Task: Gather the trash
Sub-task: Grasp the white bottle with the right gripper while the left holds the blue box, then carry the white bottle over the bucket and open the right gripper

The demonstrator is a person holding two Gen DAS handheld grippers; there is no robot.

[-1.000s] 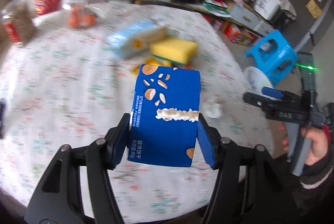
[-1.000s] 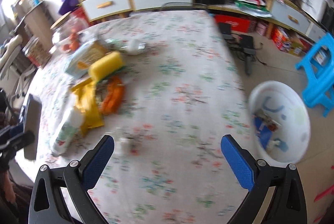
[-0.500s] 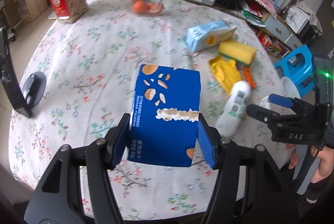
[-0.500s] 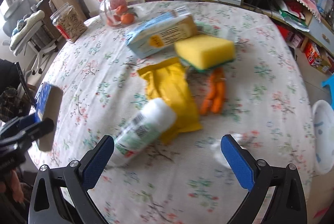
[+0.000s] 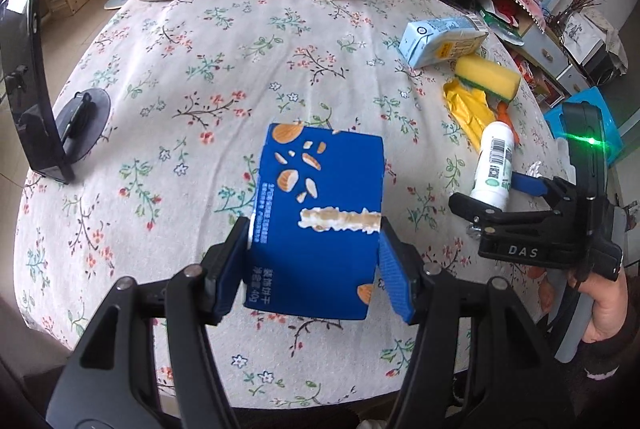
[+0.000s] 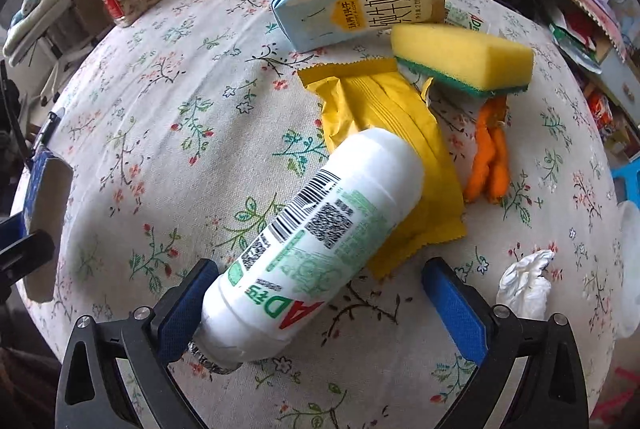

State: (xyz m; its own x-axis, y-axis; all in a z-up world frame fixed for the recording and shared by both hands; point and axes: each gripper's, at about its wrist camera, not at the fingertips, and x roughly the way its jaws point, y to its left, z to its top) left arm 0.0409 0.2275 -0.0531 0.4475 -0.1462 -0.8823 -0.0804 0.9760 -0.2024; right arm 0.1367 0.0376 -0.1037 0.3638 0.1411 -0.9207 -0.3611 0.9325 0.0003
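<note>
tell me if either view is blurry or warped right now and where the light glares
Left wrist view: sharp, the table bulges from fisheye warp, corners black, a green lamp flares on the right tongs. Right wrist view: also sharp, the white bottle crisp with a legible barcode, the same bulge, daylight washing out the upper left corner; soft shadows under the yellow sponge.

Left gripper jaws clamped, right gripper jaws spread, both angled down
</note>
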